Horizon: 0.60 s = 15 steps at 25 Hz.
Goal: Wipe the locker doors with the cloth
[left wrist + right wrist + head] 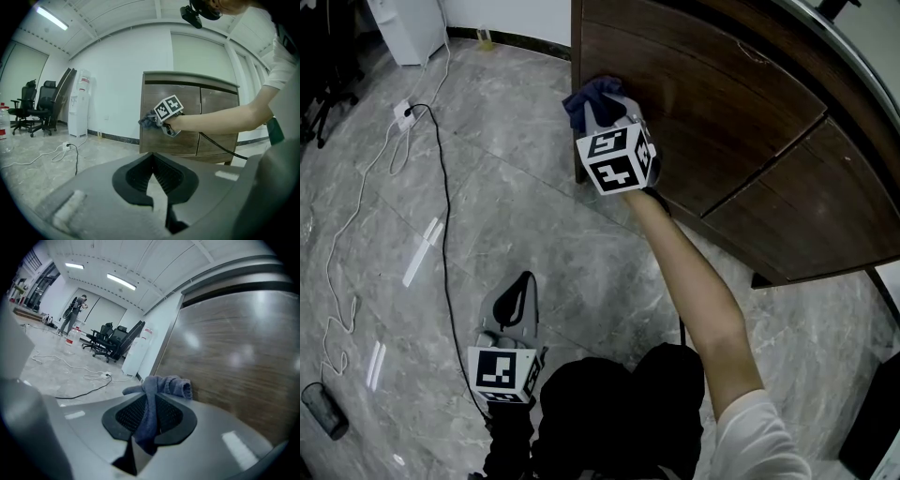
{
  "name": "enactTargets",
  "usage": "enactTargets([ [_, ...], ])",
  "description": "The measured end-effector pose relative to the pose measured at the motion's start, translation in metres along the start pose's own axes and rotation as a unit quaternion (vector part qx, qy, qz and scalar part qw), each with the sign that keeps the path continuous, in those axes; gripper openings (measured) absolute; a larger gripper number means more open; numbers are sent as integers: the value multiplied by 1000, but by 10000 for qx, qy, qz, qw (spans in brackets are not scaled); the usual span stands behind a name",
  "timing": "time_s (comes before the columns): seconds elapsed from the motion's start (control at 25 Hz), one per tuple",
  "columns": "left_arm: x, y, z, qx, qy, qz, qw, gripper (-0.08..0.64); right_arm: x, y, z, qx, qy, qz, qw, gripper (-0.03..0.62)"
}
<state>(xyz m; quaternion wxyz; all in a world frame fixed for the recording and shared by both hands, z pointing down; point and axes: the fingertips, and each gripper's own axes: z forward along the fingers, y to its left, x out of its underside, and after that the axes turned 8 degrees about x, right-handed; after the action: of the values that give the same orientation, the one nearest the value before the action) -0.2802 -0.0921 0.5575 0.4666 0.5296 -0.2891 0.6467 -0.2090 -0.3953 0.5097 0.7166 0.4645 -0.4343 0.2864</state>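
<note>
One fold of cloth (pixel 164 385) sits clamped in the right hand-held gripper (pixel 150 401), against the locker door (pixel 234 357) just ahead; friction could tug it free. Meanwhile the left hand-held gripper (pixel 152 161) hangs closed, empty.

- the right arm (pixel 689 277) is stretched forward, almost straight, bare from the white sleeve (pixel 755 427) to the wrist.
- the right gripper (pixel 602 105) at its end has the jaws closed on the cloth (pixel 589 92), which hangs between the pads.
- the left gripper (pixel 521 286) is held low, near the body, pointing forward; its jaws are together, with nothing between them.
</note>
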Motion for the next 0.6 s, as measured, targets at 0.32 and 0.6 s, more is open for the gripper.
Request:
enactTargets([
  [0.32,4,5,1,-45,58,19,10000,3,40,23,10,-208,286,12,9994,67],
  [0.6,10,5,4,-44,122,-25,9999,3,79,45,19,-367,582,67,9976,67],
])
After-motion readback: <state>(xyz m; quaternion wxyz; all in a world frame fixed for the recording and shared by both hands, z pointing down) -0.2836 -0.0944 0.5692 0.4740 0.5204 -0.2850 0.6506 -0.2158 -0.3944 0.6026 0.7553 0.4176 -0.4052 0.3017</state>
